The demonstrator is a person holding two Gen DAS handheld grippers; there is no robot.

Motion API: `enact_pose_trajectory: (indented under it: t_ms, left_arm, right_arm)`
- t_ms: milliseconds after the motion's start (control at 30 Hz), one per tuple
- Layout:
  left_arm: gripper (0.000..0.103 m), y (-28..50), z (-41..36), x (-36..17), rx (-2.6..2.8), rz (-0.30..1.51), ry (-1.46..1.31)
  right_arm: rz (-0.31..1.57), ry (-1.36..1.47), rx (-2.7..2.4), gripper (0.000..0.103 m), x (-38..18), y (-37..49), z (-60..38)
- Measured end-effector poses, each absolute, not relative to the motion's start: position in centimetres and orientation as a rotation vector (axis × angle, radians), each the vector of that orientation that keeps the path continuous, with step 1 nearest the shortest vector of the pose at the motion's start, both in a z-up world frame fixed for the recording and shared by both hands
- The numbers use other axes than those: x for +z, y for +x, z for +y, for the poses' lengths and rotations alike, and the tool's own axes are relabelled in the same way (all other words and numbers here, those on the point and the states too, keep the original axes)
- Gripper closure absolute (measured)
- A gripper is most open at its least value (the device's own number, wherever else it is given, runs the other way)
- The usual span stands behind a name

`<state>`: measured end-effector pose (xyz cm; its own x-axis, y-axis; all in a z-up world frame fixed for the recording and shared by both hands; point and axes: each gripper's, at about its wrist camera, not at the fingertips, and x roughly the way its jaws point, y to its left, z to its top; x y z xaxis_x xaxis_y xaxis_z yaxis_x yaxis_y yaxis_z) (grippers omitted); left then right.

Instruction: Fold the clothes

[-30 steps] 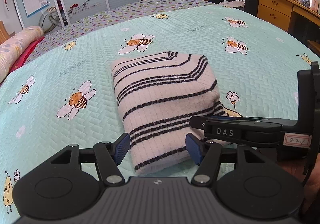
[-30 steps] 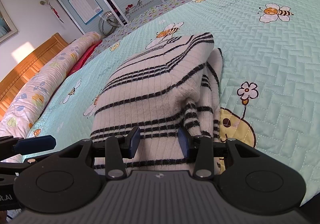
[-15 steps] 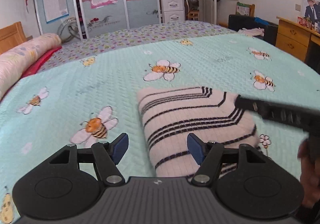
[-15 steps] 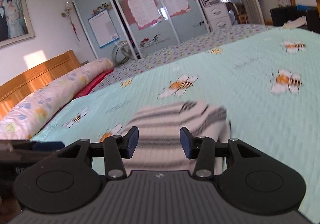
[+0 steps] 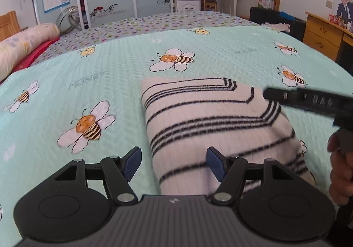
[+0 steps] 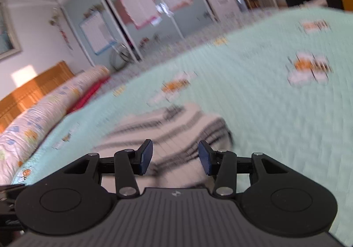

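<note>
Lying folded near the bed's (image 5: 110, 75) middle, striped knit sweater (image 5: 211, 123): soft, light, floppy, best pinched at a folded edge; left gripper (image 5: 174, 164) and right gripper (image 6: 175, 156) fingers released, empty.

A white knit sweater (image 5: 211, 123) with thin black stripes lies folded into a thick rectangular bundle, right of centre in the frame, on the bed's mint bee-print quilt (image 5: 110, 75).
</note>
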<state>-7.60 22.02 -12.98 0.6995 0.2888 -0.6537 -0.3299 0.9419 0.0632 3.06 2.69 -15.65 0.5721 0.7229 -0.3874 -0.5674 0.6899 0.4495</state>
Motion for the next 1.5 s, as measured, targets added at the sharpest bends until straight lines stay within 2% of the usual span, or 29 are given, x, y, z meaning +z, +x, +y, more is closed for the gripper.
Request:
enact_pose_trajectory:
  t_ms: [100, 267, 433, 567, 667, 700, 767, 867, 1000, 1100, 1167, 1233, 1300, 1500]
  left_arm:
    - [0.032, -6.6, 21.6, -14.6, 0.35, 0.735, -0.05]
    - [0.028, -7.5, 21.6, -14.7, 0.343, 0.709, -0.076]
    - [0.028, -6.0, 22.1, -12.1, 0.345, 0.654, -0.011]
    - [0.028, -2.5, 23.6, -13.2, 0.351, 0.702, -0.031]
    - [0.012, -1.5, 24.9, -14.3, 0.357, 0.74, -0.089]
    - [0.011, -1.5, 25.3, -14.3, 0.361, 0.739, -0.118]
    - [0.013, -1.7, 25.9, -14.2, 0.367, 0.73, -0.163]
    - [0.014, -1.4, 26.1, -12.5, 0.368, 0.657, -0.138]
    - [0.014, 1.8, 27.7, -13.4, 0.393, 0.67, -0.15]
    - [0.014, 4.0, 29.1, -16.3, 0.426, 0.769, -0.172]
    - [0.013, 3.7, 30.1, -16.6, 0.429, 0.774, -0.232]
    - [0.015, 3.2, 30.8, -15.9, 0.43, 0.758, -0.279]
    - [0.025, 1.8, 30.5, -14.2, 0.445, 0.717, -0.268]
    - [0.024, -6.6, 27.1, -11.1, 0.424, 0.627, -0.217]
  right_arm:
    - [0.604, 0.281, 0.779, 0.046, -15.8, 4.5, 3.9]
    - [0.704, 0.374, 0.739, 0.047, -20.1, 6.4, 3.0]
    - [0.585, 0.397, 0.79, 0.046, -16.2, 4.9, 2.4]
    - [0.615, 0.373, 0.825, 0.046, -15.5, 6.5, 4.6]
    - [0.723, 0.31, 0.799, 0.046, -17.5, 8.6, 6.8]
    - [0.76, 0.304, 0.777, 0.047, -18.4, 9.4, 7.0]
    - [0.801, 0.32, 0.751, 0.047, -19.3, 10.6, 6.9]
    - [0.731, 0.32, 0.791, 0.047, -16.5, 10.1, 6.4]
    - [0.762, 0.33, 0.844, 0.045, -14.6, 11.8, 8.5]
    - [0.897, 0.324, 0.817, 0.045, -17.1, 14.4, 11.4]
    - [0.959, 0.333, 0.781, 0.045, -19.2, 16.1, 12.4]
    - [0.947, 0.377, 0.766, 0.045, -19.1, 17.1, 12.2]
    - [0.894, 0.385, 0.755, 0.045, -17.5, 16.6, 11.3]
    - [0.722, 0.344, 0.845, 0.045, -12.1, 8.3, 5.8]
